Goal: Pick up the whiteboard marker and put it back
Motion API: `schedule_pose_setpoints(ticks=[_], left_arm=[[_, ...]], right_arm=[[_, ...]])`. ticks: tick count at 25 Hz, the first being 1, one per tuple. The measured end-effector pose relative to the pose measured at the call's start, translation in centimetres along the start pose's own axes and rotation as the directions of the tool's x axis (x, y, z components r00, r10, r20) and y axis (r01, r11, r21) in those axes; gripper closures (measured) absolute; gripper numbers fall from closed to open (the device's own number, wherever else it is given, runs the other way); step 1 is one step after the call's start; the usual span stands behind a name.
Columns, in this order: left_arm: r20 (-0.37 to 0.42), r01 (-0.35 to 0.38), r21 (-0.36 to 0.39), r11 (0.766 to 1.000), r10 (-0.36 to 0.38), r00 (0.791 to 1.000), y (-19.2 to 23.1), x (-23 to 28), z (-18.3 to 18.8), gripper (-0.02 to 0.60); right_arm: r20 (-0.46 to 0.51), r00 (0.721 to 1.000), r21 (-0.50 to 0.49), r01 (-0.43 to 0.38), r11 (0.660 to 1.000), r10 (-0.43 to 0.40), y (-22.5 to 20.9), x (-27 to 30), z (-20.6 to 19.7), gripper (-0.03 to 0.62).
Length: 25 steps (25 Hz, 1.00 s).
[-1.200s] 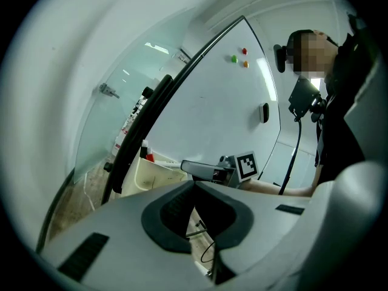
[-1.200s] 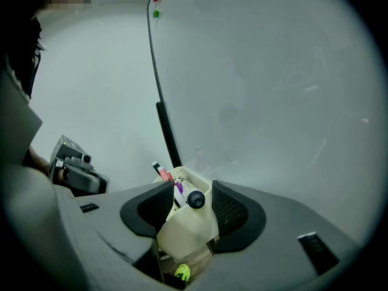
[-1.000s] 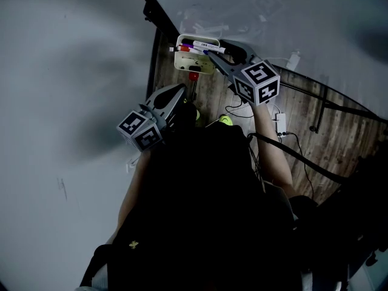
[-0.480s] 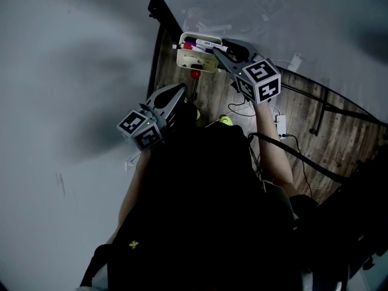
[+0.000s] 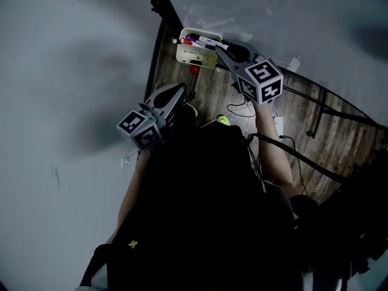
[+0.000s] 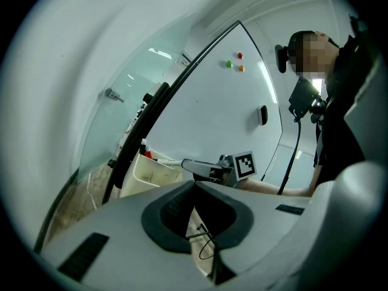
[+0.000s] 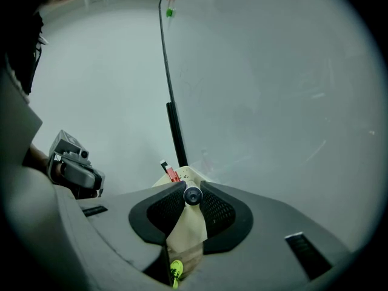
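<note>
Now the right tool [image 7: 192, 193] is closing on the whiteboard marker [image 7: 193, 196]; its long axis runs along the jaws.

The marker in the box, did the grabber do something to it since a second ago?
Yes. The right gripper had its jaws wide apart a second ago. Now they are closing on the whiteboard marker, and its end sits pinched between them at the cream box. The box and the left gripper stayed as they were, the left one shut and empty.
</note>
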<state>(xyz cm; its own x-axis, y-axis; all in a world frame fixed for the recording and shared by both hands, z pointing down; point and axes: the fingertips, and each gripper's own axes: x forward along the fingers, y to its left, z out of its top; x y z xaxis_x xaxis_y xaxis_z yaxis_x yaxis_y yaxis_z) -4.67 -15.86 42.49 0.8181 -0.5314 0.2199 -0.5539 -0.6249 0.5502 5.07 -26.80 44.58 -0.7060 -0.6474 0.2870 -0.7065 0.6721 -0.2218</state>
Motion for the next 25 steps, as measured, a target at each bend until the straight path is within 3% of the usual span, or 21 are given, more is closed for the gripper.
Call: schedule_pose_setpoints(ticks=[10,17,25], left_arm=[[0.03,-0.018,0.01,1.0,0.017,0.999,-0.5,-0.8,0.1,0.563],[-0.001,0.0,0.081,0.997,0.0,1.0,-0.2,-0.2,-0.7,0.563],[0.029,0.001,0.071,0.997,-0.003,1.0,-1.1,0.8,0.5,0.563]], right_arm=[[0.062,0.998,-0.015,-0.012,1.0,0.013,0.6,-1.0,2.0,0.525],[0.103,0.995,-0.018,-0.015,1.0,0.017,1.1,-2.7,4.3,0.525],[0.149,0.988,-0.021,-0.029,0.999,0.032,2.0,-5.2,6.8,0.525]])
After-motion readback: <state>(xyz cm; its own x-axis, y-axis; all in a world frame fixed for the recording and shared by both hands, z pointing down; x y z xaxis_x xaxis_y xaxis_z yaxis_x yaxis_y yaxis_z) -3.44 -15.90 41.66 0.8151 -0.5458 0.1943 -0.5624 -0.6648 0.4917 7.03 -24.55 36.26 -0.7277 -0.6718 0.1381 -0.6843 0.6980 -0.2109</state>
